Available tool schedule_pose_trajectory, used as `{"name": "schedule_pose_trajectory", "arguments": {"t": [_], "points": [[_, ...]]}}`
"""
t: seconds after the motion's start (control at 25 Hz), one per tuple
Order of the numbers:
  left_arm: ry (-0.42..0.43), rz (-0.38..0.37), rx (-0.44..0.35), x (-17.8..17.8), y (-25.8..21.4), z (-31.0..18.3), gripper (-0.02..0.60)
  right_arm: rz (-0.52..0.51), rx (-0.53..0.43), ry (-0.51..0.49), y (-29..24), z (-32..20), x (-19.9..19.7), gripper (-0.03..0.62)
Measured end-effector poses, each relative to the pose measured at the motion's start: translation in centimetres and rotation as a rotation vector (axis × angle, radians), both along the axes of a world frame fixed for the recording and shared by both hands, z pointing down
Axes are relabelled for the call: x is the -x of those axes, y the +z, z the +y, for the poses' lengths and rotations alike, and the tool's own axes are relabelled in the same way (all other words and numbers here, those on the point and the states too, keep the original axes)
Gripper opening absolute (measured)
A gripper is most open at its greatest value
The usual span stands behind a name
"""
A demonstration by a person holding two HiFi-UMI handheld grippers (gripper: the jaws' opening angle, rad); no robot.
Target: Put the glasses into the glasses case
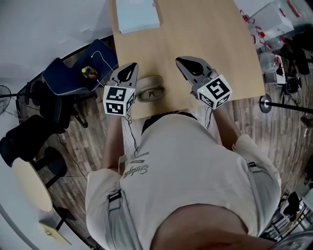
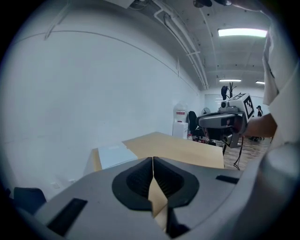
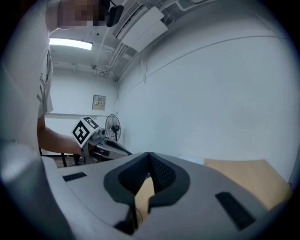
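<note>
The glasses are being seen at the bench's near edge, just beside the glasses case, between the left gripper and right gripper, both being held clenched on nothing. They are being judged light and fragile, with the bridge or a temple being favoured over the slippery lenses as the place to grip.

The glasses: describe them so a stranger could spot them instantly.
Find the light wooden table and follow its near edge. The glasses lie there just right of the left gripper: a thin dark frame with two lenses, unlike the pale flat box at the far end.
</note>
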State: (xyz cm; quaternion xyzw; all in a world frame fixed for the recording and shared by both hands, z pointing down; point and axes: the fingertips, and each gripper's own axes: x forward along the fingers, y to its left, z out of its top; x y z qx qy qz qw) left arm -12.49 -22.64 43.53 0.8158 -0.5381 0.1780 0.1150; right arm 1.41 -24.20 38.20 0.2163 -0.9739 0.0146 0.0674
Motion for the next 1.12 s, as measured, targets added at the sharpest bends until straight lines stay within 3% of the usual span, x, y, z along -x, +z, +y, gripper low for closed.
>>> {"name": "schedule_pose_trajectory", "arguments": {"t": [0.24,0.48,0.92,1.12], "points": [[-0.029,-0.001,-0.106,-0.3,-4.7,-1.3,0.017,-0.010,-0.111,-0.034,-4.2,-0.1,0.7,-0.005],[-0.110,0.014,-0.200,1.4,-9.0,-2.4,0.017,-0.036,-0.174,-0.025,-6.6,-0.8,0.5,-0.005],[-0.177,0.084,-0.271,3.8,-13.0,-1.7,0.017,-0.092,-0.281,-0.002,-11.7,-1.5,-0.1,-0.005],[-0.188,0.094,-0.288,3.5,-13.4,-1.8,0.017,-0.118,-0.274,0.029,-12.4,-2.0,-0.4,-0.005]]}}
